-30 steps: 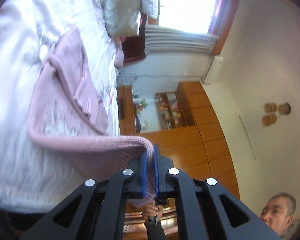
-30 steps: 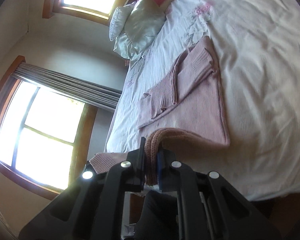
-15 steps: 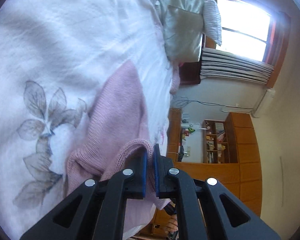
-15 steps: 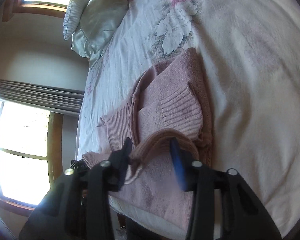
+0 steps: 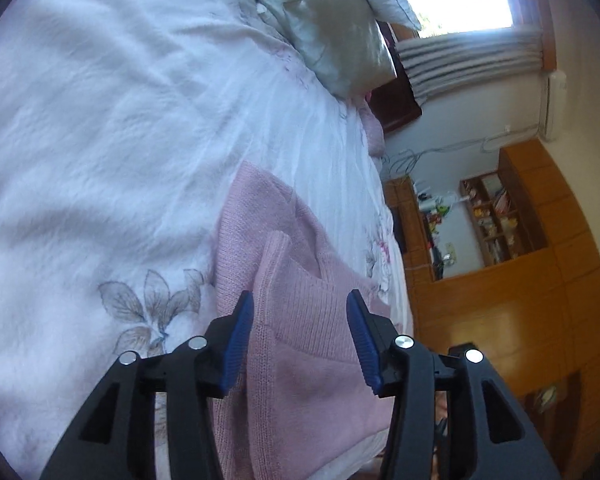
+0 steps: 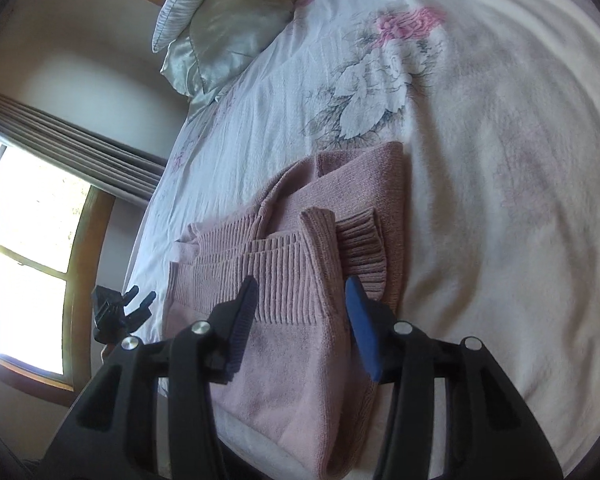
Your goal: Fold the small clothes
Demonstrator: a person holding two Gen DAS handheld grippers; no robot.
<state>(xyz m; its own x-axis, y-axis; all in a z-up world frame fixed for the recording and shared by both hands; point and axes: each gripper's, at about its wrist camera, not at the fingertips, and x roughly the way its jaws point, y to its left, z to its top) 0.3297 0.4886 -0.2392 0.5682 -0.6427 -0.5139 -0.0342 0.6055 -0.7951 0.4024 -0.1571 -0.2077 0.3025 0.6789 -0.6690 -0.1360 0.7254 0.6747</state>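
Hovering over the pink sweater (image 6: 300,280), my right hand-held gripper (image 6: 300,312) and left hand-held gripper (image 5: 300,332) both stand wide open, gripping nothing, so the folded layers can settle on the bed (image 6: 500,160), below the pillows (image 6: 220,32).

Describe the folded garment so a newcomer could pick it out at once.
Start at the bed with the white floral bedspread. By its near edge, far from the silvery pillows, lies the pink knit sweater. It is the only ribbed, folded, dusty-pink piece.
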